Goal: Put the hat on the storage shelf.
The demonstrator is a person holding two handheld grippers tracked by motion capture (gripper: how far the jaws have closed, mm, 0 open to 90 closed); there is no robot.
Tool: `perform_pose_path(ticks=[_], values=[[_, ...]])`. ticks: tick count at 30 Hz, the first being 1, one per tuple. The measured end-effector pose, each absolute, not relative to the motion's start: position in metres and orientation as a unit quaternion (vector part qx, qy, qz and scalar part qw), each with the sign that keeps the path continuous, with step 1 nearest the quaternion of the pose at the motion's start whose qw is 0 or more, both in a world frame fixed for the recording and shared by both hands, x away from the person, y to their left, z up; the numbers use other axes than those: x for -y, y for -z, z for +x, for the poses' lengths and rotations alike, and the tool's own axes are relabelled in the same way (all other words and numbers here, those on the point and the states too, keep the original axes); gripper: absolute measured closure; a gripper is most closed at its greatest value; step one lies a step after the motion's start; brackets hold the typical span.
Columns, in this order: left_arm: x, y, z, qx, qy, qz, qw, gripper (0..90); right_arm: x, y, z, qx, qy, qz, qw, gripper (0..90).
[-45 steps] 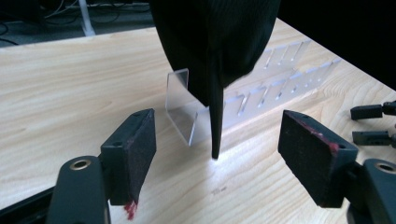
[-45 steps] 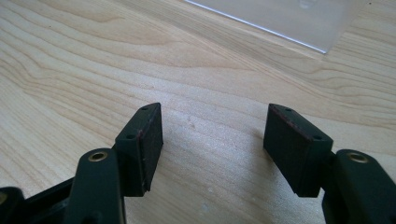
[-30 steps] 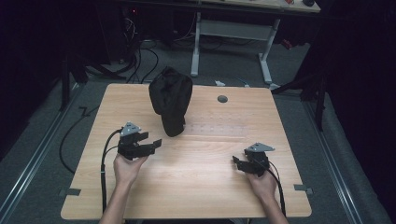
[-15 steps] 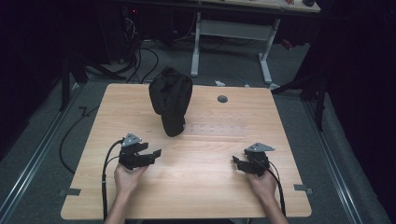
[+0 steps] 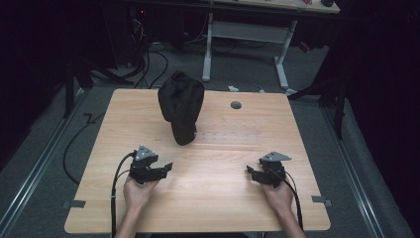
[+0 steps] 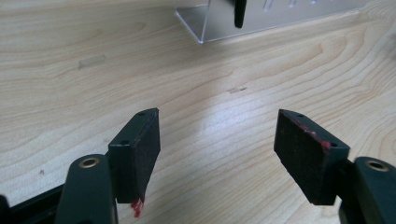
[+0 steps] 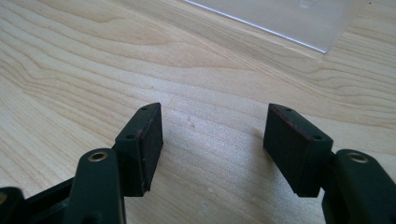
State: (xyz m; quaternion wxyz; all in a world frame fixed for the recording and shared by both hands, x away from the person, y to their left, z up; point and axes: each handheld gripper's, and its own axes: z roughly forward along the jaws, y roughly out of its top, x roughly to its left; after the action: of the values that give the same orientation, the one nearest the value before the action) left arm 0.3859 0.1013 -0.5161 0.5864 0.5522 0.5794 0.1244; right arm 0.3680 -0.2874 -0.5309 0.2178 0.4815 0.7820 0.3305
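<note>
Overhead cam; gripper cams near table [image 5: 218, 198]

The black bag [image 5: 180, 105] hides the left end of the clear rack [image 5: 227, 138] (faint from above). Both gripper views crop that rack at the top edge. The forearms run off the high view's bottom edge.

A black fabric bag [image 5: 180, 105] stands upright at the far middle of the light wooden table [image 5: 213, 208]. Just beside its base lies a clear acrylic stand [image 5: 230, 137], flat and transparent.
</note>
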Motion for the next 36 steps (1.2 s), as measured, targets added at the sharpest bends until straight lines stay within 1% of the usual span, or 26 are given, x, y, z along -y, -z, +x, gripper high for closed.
perform_pose_path(ticks=[17,22,26,31,36], values=[[-0.098,0.532,0.385,-0.578,-0.16,0.565,0.567,32.0,0.287,0.531,0.368,-0.782,-0.33,0.482,0.218,37.7],[-0.096,0.543,0.385,-0.578,-0.183,0.574,0.551,32.0,0.287,0.531,0.368,-0.781,-0.33,0.484,0.217,37.7],[-0.094,0.547,0.385,-0.573,-0.205,0.583,0.539,30.3,0.287,0.531,0.368,-0.781,-0.33,0.483,0.217,37.7],[-0.095,0.547,0.386,-0.582,-0.2,0.576,0.537,27.7,0.287,0.531,0.368,-0.781,-0.331,0.483,0.217,37.6],[-0.095,0.547,0.386,-0.583,-0.201,0.576,0.536,27.2,0.287,0.531,0.368,-0.781,-0.331,0.483,0.216,37.5]])
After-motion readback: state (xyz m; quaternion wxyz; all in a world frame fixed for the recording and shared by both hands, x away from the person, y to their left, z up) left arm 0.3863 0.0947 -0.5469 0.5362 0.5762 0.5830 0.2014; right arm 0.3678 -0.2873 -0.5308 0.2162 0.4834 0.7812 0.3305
